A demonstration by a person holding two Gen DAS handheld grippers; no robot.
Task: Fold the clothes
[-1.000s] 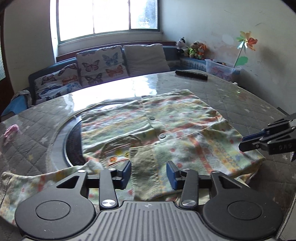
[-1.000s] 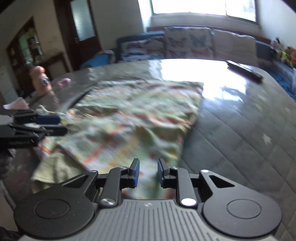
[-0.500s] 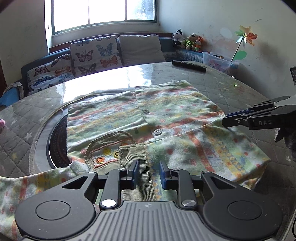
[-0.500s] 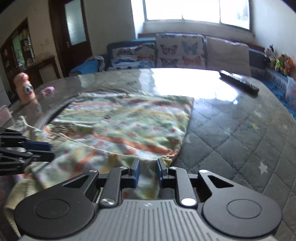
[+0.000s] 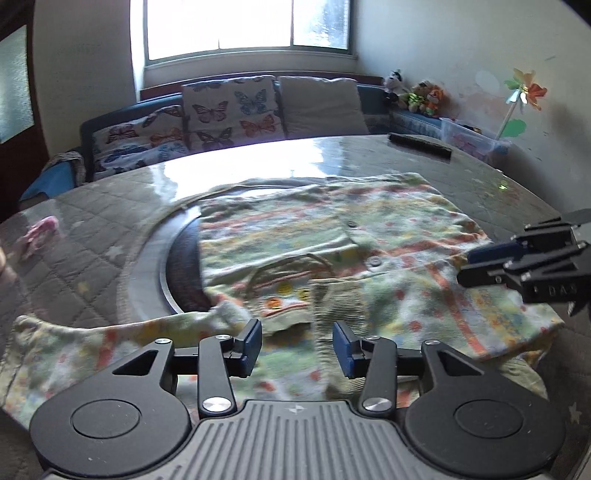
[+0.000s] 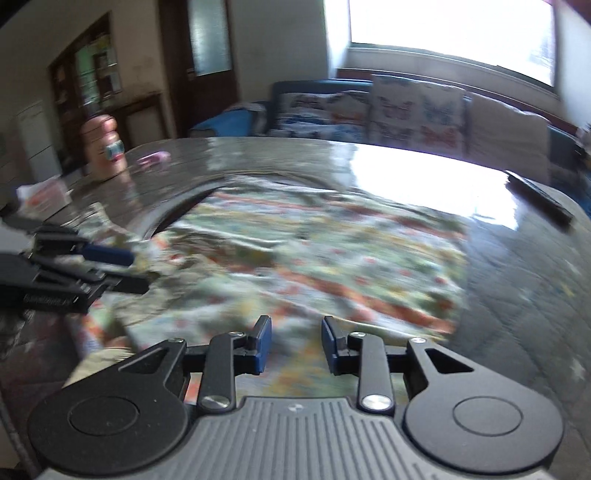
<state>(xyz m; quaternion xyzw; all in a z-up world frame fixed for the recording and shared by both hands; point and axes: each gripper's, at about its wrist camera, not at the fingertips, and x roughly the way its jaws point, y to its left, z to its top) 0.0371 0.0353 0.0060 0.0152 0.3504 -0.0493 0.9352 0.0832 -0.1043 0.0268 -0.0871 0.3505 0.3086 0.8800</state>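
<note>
Lying spread across the middle of the round, grey quilted table [image 5: 92,236] is the pale green, flower-and-stripe printed child's shirt [image 5: 369,236], buttons up, with one sleeve [image 5: 110,343] trailing off toward the near left edge. You are holding the left gripper [image 5: 297,345] just over the garment's near edge, by a ribbed green cuff [image 5: 338,299]; its blue-padded jaws are opening, the cloth is showing beneath the gap and the pads are pressing on nothing. You are keeping the right gripper [image 6: 294,345] over the shirt's near right part, its jaws also opening and released, with printed fabric lying below them. From the left view that right gripper is hanging over the shirt's right side. Beyond the shirt a dark, flat remote-like bar [image 5: 419,144] is lying near the far table edge, and butterfly-print cushions [image 5: 229,110] are leaning on a blue sofa under the bright window [image 5: 247,26].
</note>
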